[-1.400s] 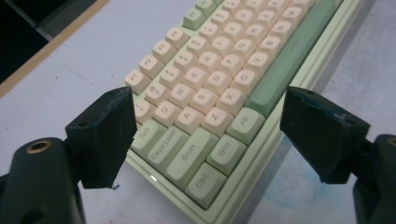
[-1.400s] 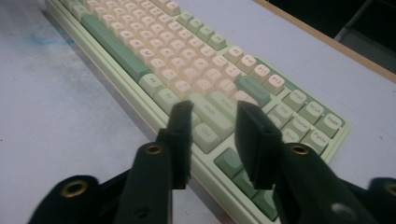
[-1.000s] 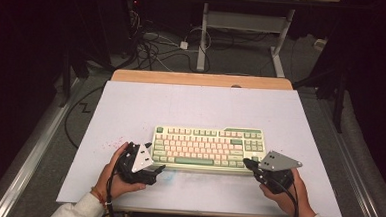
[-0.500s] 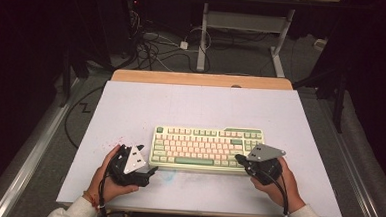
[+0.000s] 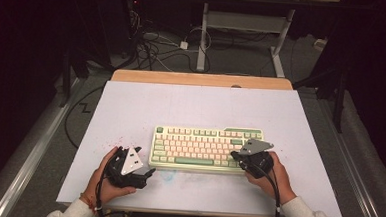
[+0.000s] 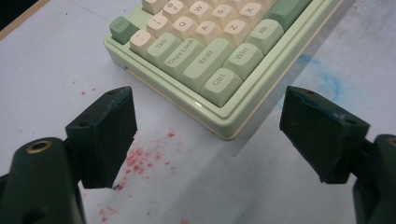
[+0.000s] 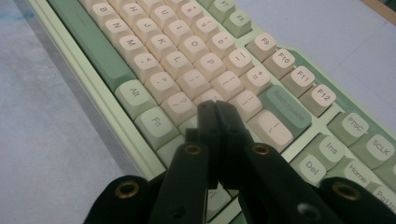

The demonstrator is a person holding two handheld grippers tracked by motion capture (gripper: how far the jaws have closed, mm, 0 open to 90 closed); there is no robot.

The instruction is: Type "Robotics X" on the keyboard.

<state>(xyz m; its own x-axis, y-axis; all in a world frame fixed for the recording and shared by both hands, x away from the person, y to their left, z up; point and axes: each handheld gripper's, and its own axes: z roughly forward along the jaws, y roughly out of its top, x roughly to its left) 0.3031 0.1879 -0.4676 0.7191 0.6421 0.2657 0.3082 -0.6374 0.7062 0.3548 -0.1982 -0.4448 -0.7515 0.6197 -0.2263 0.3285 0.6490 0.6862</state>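
right tongs now over the keys, left tongs parked by the corner

the right tongs have slid in from the keyboard's right end and now sit over its right-hand keys, jaws pressed together on nothing, tips near the enter key, likely about to press a key. the left tongs have dropped back a little, wide open and empty, just off the near left corner above red specks. the keyboard lies flat near the table's front middle.

A pale green keyboard with cream keys lies flat on the table's near half.
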